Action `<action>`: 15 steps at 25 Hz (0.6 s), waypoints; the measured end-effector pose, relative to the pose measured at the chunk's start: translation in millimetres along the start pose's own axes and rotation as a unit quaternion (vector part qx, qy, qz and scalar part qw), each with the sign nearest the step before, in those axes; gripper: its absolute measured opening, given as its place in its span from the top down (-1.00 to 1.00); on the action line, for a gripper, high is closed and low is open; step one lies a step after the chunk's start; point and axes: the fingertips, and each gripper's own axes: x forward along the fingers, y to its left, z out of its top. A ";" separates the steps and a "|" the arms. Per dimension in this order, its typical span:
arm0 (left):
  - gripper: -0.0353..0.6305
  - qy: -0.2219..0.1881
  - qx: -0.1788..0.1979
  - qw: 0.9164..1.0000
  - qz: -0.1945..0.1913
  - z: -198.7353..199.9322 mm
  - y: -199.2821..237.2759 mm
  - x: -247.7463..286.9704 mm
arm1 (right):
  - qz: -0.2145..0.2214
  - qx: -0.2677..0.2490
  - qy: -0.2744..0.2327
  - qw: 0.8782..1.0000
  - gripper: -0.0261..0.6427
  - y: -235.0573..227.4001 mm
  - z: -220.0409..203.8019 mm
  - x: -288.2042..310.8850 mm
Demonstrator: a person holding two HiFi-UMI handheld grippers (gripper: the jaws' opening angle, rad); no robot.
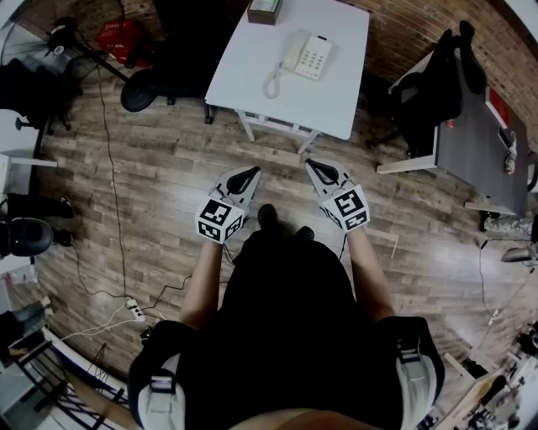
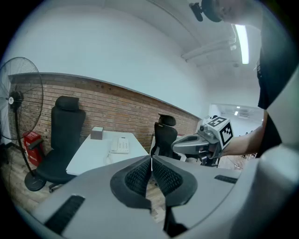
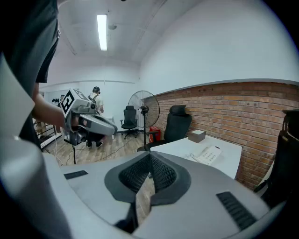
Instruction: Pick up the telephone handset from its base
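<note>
A white telephone [image 1: 308, 57] sits on the white table [image 1: 336, 97], its handset [image 1: 292, 49] resting on the left side of the base with a coiled cord [image 1: 271, 84] hanging toward the table's near edge. The telephone [image 2: 120, 145] shows far ahead of the left jaws, and the telephone [image 3: 206, 155] lies ahead and to the right of the right jaws. My left gripper [image 1: 252, 171] and right gripper [image 1: 310, 164] hover side by side over the wooden floor, short of the table. Both are shut with nothing between their pads.
A small grey box [image 1: 265, 10] stands at the table's far edge. A black office chair [image 1: 155, 80] is left of the table, and another chair [image 1: 433, 88] stands to its right beside a dark desk [image 1: 479, 147]. A standing fan [image 2: 18, 102] and floor cables [image 1: 109, 210] lie to the left.
</note>
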 end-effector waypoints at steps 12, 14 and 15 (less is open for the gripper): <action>0.82 0.003 0.046 0.999 0.012 8.9 -141.5 11.2 | 0.006 -0.013 -0.019 1.000 0.94 -11.5 -53.3 -129.1; 0.82 0.009 0.056 0.998 0.012 5.8 -157.3 11.9 | 0.009 -0.008 -0.031 0.999 0.94 -13.5 -54.8 -137.2; 0.82 0.012 0.058 0.998 0.014 3.0 -162.8 11.0 | 0.012 -0.007 -0.035 0.999 0.94 -11.8 -54.3 -140.4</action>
